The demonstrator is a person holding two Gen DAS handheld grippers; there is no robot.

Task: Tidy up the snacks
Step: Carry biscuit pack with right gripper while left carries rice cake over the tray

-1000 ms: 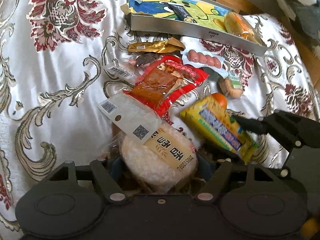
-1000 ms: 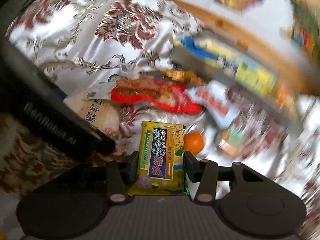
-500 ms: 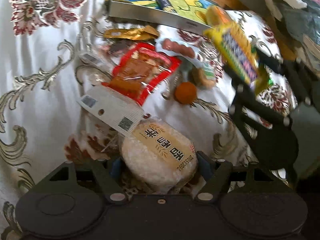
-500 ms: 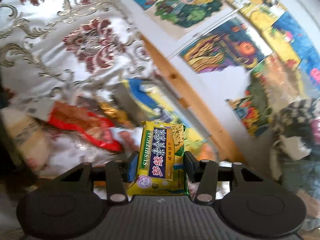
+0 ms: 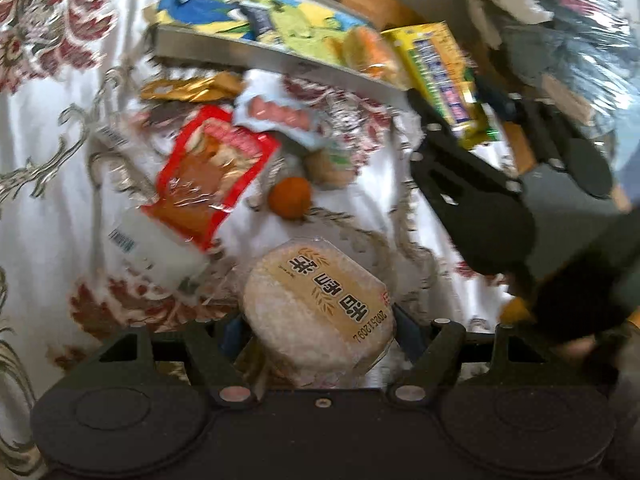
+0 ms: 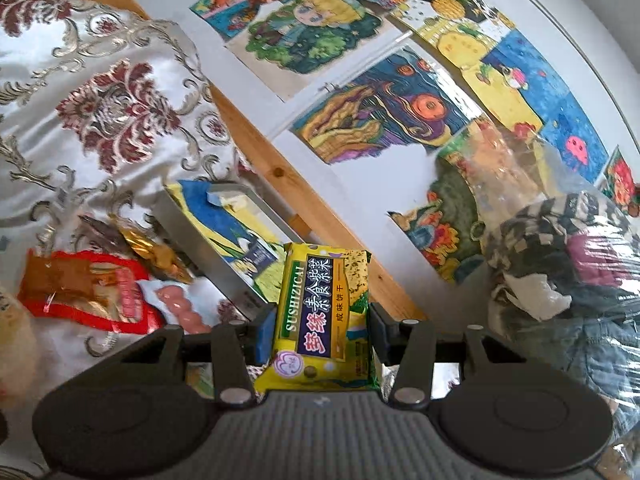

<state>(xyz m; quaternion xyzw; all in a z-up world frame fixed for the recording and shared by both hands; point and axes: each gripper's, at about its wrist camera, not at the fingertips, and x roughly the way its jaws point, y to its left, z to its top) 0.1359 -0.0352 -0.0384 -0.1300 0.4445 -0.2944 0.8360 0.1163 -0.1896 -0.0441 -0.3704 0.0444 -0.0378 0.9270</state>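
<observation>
Snacks lie scattered on the patterned cloth. I have the left gripper clenched on the rice cake, low over the near part of the cloth. I have the right gripper clamped on the yellow biscuit pack, raised by the right end of the tray, near the cloth's far edge. On the cloth between rice cake and tray I see a red packet, a gold wrapper, a sausage pack and an orange. The tray already contains a bun.
</observation>
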